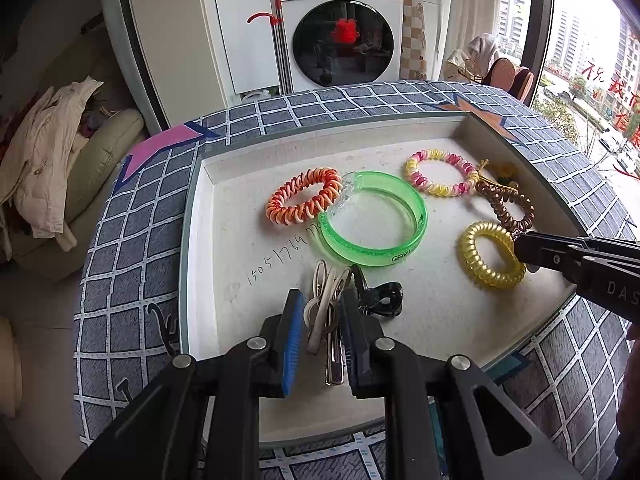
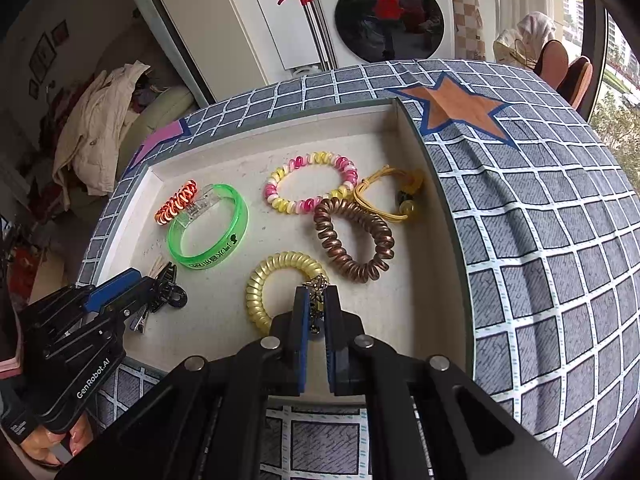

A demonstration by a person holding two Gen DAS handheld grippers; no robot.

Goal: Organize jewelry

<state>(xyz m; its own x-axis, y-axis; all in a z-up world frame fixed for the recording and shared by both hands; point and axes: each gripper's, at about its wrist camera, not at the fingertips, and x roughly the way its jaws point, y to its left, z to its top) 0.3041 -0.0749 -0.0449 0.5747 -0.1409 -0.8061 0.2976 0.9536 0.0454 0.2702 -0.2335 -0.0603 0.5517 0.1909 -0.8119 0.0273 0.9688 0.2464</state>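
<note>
A shallow white tray on a checked tablecloth holds the jewelry. In the left wrist view my left gripper is shut on a bundle of beige and silver hair clips, low over the tray's near edge. A black claw clip lies just right of it. My right gripper is shut on a small gold-and-black ornament, right above the yellow spiral hair tie. Beyond lie a brown spiral tie, a pink-yellow one, a green bangle and an orange-white tie.
A yellow cord tie with beads rests by the tray's right wall. The cloth has an orange star and a pink one. Behind the table stand a washing machine and a sofa with clothes.
</note>
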